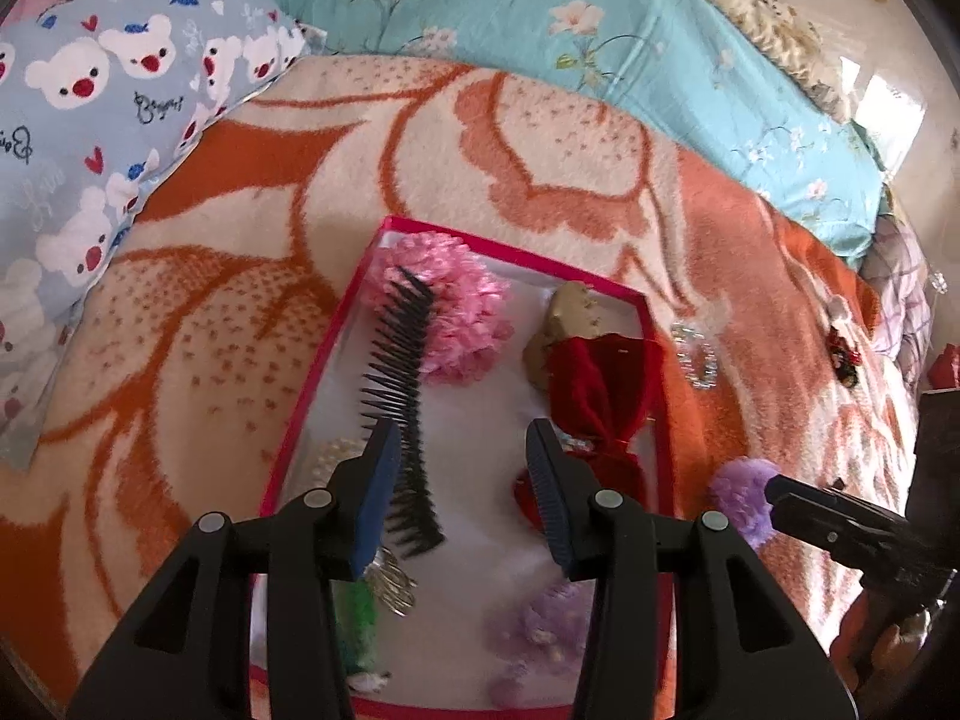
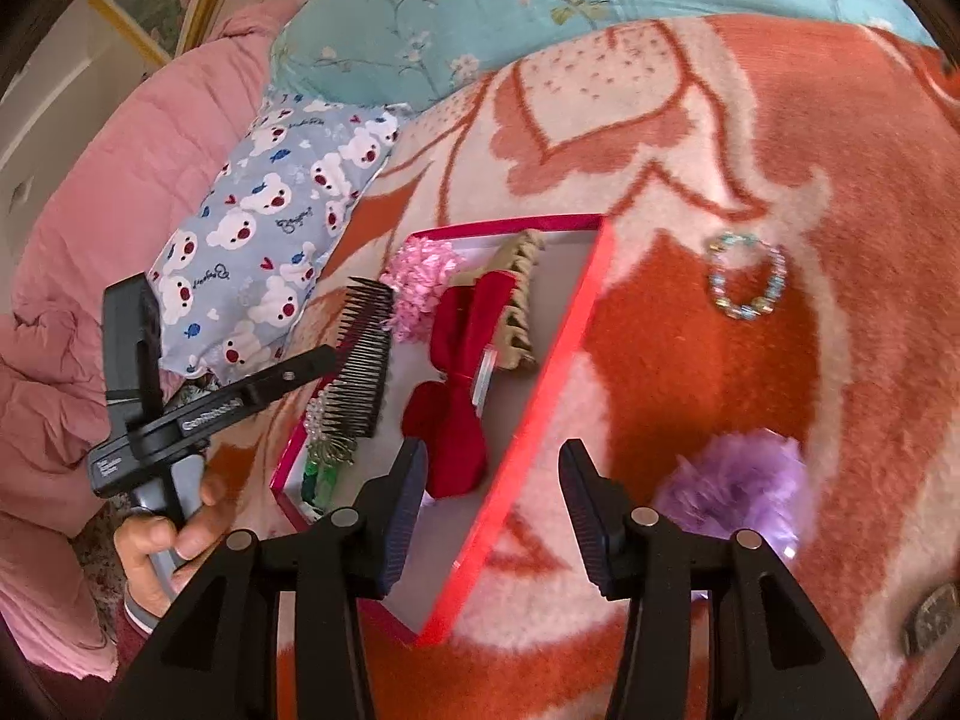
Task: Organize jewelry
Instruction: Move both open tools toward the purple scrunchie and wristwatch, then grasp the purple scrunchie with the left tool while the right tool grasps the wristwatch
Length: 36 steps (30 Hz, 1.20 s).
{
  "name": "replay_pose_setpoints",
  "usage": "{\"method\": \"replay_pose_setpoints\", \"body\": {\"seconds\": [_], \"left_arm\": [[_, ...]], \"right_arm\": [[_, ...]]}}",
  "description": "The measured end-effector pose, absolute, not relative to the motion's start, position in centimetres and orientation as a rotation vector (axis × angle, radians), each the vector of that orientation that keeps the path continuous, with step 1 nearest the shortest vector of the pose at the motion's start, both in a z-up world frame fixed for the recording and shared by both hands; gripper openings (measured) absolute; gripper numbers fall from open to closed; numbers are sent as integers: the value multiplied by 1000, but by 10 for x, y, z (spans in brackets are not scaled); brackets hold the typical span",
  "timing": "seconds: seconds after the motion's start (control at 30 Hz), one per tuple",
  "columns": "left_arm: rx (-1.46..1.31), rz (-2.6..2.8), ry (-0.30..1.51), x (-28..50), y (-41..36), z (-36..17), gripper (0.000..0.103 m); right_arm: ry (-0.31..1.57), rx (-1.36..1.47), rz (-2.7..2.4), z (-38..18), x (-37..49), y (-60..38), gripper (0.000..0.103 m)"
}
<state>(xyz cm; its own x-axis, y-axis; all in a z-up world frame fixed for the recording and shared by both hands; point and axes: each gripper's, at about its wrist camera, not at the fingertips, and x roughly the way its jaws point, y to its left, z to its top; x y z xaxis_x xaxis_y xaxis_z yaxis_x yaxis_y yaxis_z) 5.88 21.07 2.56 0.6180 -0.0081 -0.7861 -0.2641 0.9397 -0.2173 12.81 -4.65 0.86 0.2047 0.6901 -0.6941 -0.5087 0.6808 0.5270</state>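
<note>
A shallow red-rimmed box (image 1: pixel 354 300) lies on the orange-and-cream blanket (image 1: pixel 540 138) that covers the bed, with a bear-print pillow (image 1: pixel 90 90) at the blanket's far left edge and a turquoise floral quilt (image 1: pixel 480 6) along its far edge. Inside the box, a black comb (image 1: pixel 402 396) lies along the left wall, a pink ruffled hair flower (image 1: pixel 447 312) fills the far left corner, and a tan claw clip (image 1: pixel 564 324) sits by the far right wall, touching a red velvet bow (image 1: pixel 600 396) that stretches along that wall. Near the box's near end lie a pale purple flower (image 1: pixel 540 624), a green piece (image 1: pixel 360 618) and some silver rings (image 1: pixel 393 585); pearl beads (image 1: pixel 333 459) show by the left wall. The left tool (image 1: pixel 462 480) hangs over the box with its jaws apart and nothing between them; the comb lies just below its left finger. The right tool (image 2: pixel 492 504) also stands with jaws apart, empty, straddling the box's right rim; a purple pompom (image 2: pixel 738 480) lies on the blanket just beside its right finger. A beaded bracelet (image 2: pixel 747 276) lies on the blanket beyond, apart from the box. A hand (image 2: pixel 162 546) grips the left tool's handle.
</note>
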Motion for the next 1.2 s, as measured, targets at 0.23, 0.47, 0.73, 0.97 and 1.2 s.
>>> {"method": "replay_pose_setpoints", "body": {"seconds": [0.23,0.47,0.73,0.97,1.2], "left_arm": [[-307,97,885,53,185,37,42],[-282,13,885,49,149,43,49],[-249,-79,908,47,103,41,49],[-204,-164,948,50,60,30,49],[-153,-233,1006,67,21,10,49]], "right_arm": [[1057,216,792,14,124,-81,49],[1043,235,704,17,117,-131,54],[1042,266,594,13,102,-193,54],[1045,300,531,5,94,-229,54],[1058,355,468,-15,104,-252,54]]}}
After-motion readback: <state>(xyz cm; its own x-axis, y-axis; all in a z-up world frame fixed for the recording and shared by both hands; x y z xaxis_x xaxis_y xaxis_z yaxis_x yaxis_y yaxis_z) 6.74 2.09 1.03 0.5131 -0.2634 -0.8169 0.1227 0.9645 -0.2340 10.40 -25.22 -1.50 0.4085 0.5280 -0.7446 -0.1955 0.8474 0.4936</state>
